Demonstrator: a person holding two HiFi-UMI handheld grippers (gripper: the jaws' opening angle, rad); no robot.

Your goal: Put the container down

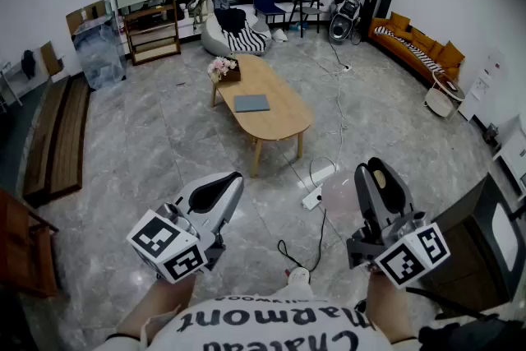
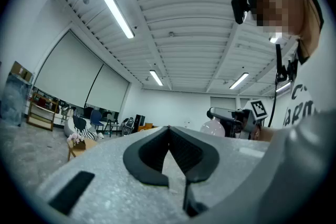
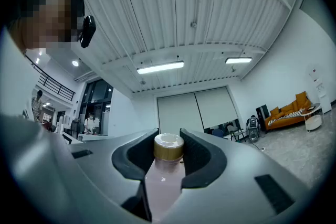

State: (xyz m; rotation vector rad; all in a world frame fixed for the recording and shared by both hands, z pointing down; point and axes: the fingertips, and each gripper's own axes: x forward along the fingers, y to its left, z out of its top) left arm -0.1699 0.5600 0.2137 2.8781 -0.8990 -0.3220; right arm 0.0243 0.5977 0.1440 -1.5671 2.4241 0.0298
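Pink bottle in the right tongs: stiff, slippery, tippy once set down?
Probably stiff: the bottle shows no dent where the right tongs clamp it. Its smooth, glossy wall looks slippery. The rounded body could roll if laid sideways.

Shirt (image 1: 271, 320): person is wearing white with black lettering across it, at 6 o'clock in the head view.
Left gripper (image 1: 233, 179): is showing a pale speckled shell and black ribbed pads.
Left cube (image 1: 168, 245): is carrying black-and-white square markers, at 7 o'clock.
Right gripper (image 1: 376, 167): is showing a darker grey shell and black pads.
Right cube (image 1: 411, 253): is carrying the same markers, at 5 o'clock.
Head camera (image 2: 240, 8): black unit is sitting at 1 o'clock in the left gripper view, with a black cable (image 2: 277, 68) trailing below.
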